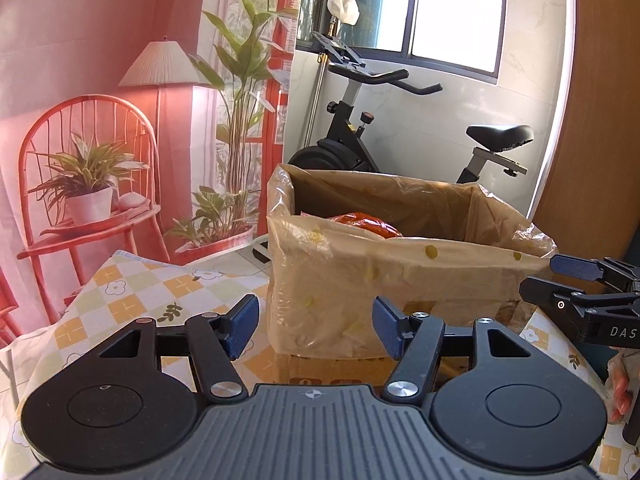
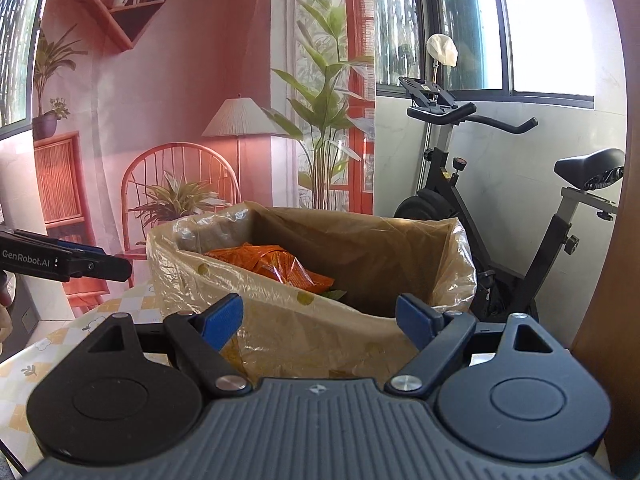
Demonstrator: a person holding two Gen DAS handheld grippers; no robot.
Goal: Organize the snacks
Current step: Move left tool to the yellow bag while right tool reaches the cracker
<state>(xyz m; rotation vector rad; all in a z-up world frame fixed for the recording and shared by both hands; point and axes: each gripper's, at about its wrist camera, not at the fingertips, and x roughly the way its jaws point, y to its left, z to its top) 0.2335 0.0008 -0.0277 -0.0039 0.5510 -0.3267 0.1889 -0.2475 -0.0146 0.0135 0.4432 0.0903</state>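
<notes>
1. Printed backdrop of a red room with lamp, chair and plants behind everything; exercise bike by the window to its right.
2. Table under a checked cloth with small flowers, filling the near ground in both views.
3. Cardboard box, lined with a clear plastic bag folded over its rim, standing on the table toward the far edge, its open top facing up.
4. Orange snack packet lying inside the box, against the left part of the interior; in the left wrist view only its top showing above the near rim.
5. Something green just beside the packet, low in the box; too little visible to identify.
6. Left tongs held open at a middling width, nothing between the blue pads, poised short of the box's near wall and below its rim; packet beyond and above them, well apart.
7. Right tongs spread wide, empty, level with the near rim of the box; packet lying ahead and slightly left of the gap, inside the box, not touched.
8. Each tool visible at the side of the other's view, flanking the box from left and right.
9. Part of a hand at the right margin of the left wrist view.
</notes>
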